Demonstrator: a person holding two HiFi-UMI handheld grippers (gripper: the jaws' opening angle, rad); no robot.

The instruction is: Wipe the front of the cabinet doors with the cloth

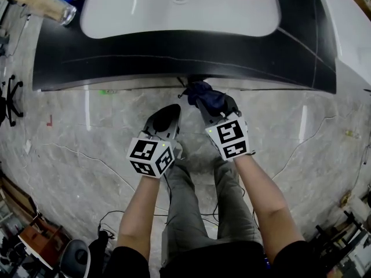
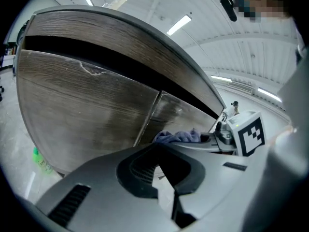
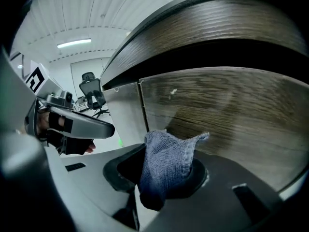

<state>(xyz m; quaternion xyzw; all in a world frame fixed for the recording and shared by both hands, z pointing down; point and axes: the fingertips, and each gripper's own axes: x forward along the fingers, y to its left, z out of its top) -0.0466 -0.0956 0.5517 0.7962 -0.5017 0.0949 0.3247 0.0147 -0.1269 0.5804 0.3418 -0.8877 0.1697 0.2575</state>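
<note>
Blue-grey terry cloth (image 3: 166, 163) sits pinched in the right claw (image 1: 206, 106), bunched into a peak that sticks out past the jaws at 12 o'clock. The peak points at the wood-grain cabinet door (image 3: 231, 110). Whether it touches the door cannot be told.

In the head view the cloth lies right under the front edge of the black table (image 1: 174, 57), which carries a white basin (image 1: 179, 7). The left claw (image 2: 157, 151) is at 8 o'clock from the right one, just beside it. Its jaws are clenched together with nothing between them, and it is aimed at the seam (image 2: 149, 120) where two doors meet.

Each claw bears a marker cube (image 1: 231, 138) printed with black-and-white square patterns, the only print that can be read. In the right gripper view a dark-gloved hand (image 3: 72, 144) shows at 9 o'clock under the left claw. An office chair (image 3: 91, 98) stands far behind it at 10 o'clock. The floor (image 1: 87, 155) below is grey marble-patterned tile.
</note>
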